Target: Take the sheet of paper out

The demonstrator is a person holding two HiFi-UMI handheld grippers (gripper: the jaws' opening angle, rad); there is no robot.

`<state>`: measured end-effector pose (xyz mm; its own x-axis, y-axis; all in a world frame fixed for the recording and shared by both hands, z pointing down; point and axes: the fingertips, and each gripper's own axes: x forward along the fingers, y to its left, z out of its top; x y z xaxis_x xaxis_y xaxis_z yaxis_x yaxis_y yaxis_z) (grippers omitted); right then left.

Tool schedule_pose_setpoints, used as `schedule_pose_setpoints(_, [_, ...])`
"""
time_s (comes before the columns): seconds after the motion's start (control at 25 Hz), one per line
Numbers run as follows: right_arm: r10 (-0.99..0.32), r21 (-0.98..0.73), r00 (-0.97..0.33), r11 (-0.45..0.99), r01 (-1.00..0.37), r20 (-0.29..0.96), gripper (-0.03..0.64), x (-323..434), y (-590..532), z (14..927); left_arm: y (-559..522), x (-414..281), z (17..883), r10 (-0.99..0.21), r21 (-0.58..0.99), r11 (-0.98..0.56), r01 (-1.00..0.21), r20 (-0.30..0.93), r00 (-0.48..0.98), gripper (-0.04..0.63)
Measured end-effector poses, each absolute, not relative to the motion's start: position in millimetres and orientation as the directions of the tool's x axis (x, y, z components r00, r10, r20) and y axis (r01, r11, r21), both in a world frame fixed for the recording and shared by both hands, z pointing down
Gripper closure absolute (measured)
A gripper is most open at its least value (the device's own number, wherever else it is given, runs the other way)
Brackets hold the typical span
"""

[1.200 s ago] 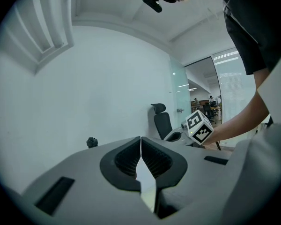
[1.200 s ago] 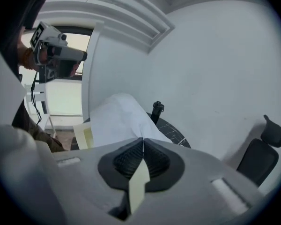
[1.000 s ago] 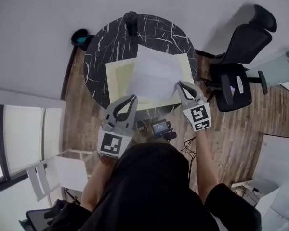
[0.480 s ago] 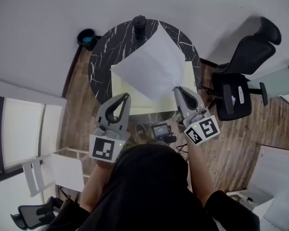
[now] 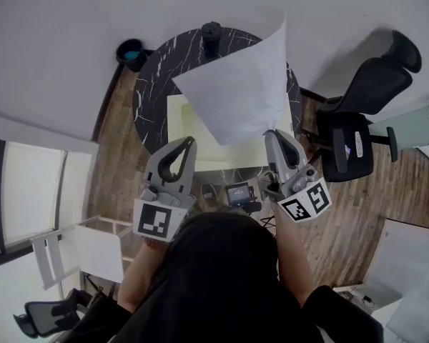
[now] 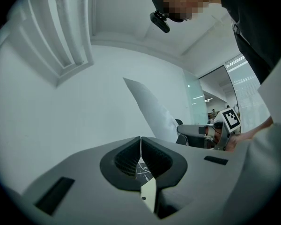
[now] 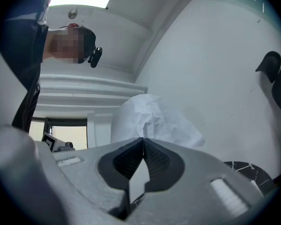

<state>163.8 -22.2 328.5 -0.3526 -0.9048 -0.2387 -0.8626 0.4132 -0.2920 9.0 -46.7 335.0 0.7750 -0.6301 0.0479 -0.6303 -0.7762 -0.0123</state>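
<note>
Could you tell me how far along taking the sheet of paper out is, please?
Done: the sheet of paper is lifted off the pale yellow folder on the table. In hand: the right gripper is shut on its lower corner; the left gripper is shut, empty. Left: probably carrying it clear and setting it down.

We see our left gripper [image 6: 140, 143] with its jaws pressed together, nothing between them. Beyond it the white sheet of paper [image 6: 152, 111] stands raised, its lower end meeting the right gripper [image 6: 181, 130].
</note>
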Motion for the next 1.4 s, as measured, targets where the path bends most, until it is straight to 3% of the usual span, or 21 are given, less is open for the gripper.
schedule_pose_setpoints(0.64, [-0.876,-0.229,-0.383,0.453,-0.861,-0.295,0.618,159.5,-42.2,299.4,-60.8,5.4,326.7,-0.647,-0.035,-0.763,-0.646,0.033,0.762,0.589])
schedule_pose_setpoints(1.4, [-0.924,-0.028,-0.322,0.335,-0.942,-0.207,0.618,141.6,-40.4,298.7,-53.5,-3.0,328.9,-0.666,-0.053,-0.746,-0.664,0.033,0.745,0.589])
